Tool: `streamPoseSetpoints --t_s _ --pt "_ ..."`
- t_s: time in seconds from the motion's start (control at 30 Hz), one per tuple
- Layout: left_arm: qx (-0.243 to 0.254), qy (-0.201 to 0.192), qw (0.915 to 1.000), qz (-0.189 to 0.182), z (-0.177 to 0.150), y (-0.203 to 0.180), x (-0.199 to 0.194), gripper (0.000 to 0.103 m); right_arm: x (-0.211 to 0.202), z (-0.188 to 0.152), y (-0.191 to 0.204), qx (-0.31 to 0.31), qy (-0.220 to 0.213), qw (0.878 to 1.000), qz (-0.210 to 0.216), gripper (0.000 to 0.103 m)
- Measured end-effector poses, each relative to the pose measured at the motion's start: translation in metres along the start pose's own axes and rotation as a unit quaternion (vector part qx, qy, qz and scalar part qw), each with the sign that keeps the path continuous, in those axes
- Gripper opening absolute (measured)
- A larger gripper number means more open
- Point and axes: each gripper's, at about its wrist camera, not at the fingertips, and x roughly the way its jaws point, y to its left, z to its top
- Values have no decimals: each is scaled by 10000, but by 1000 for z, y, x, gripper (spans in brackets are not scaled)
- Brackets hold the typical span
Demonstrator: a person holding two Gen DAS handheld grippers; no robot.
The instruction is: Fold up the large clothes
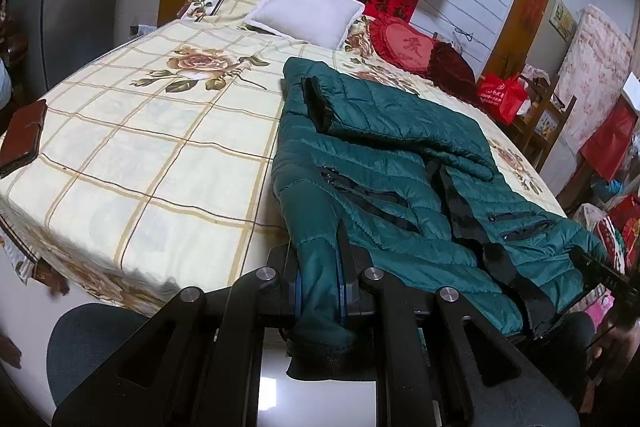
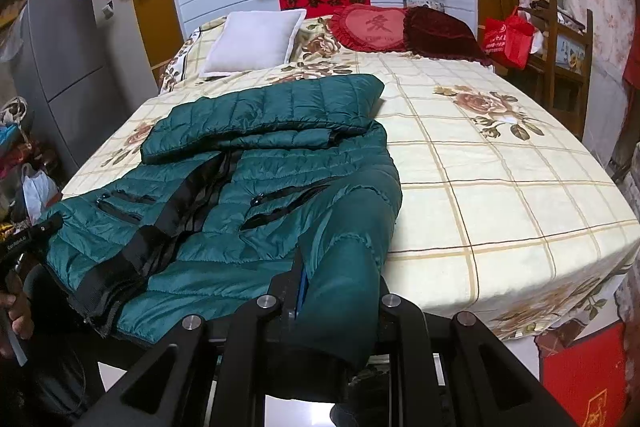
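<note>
A dark green quilted jacket [image 1: 400, 163] lies front up on the bed [image 1: 152, 131], one sleeve folded across its chest. It also shows in the right wrist view [image 2: 256, 163]. My left gripper [image 1: 320, 279] is shut on the jacket's sleeve cuff at the bed's near edge; the cuff hangs down past the fingers. My right gripper [image 2: 340, 291] is shut on the jacket's other sleeve [image 2: 348, 267] at the near edge; the fabric hides its right finger. The other gripper shows at the edge of each view, by the jacket's hem.
A white pillow [image 1: 304, 7], a red heart cushion [image 1: 400, 47] and a dark red cushion [image 2: 440, 31] lie at the bed's head. A brown wallet [image 1: 22, 139] lies at the bed's left edge. A fridge [image 2: 64, 67], chair with red bag [image 2: 508, 39] and clutter flank the bed.
</note>
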Motion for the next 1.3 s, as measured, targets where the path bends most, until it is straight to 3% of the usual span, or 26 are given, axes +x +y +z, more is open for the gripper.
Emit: streamPoseSetpoints --t_s 0.33,0.53,0.77,1.0,1.13,1.3 --pt "137 439 9989 -9 -5 -6 11 11 -4 1 -2 65 -15 9998 174 17" --pt "103 317 9994 -132 -3 -1 -6 8 -25 1 -7 52 -165 9986 490 17" --pt "-141 -162 9991 -376 3 3 -46 8 -60 6 -11 -18 -371 9979 527 17" --pt "-265 -985 9922 -714 26 -12 -89 8 -99 31 -20 159 -1052 9931 493 17" --pt "-265 -1254 9892 -718 45 -19 -87 9 -100 51 -19 120 -1284 9906 454 17" --pt "-463 -1322 9877 -699 75 -16 -63 9 -78 77 -21 343 -1499 9869 482 17"
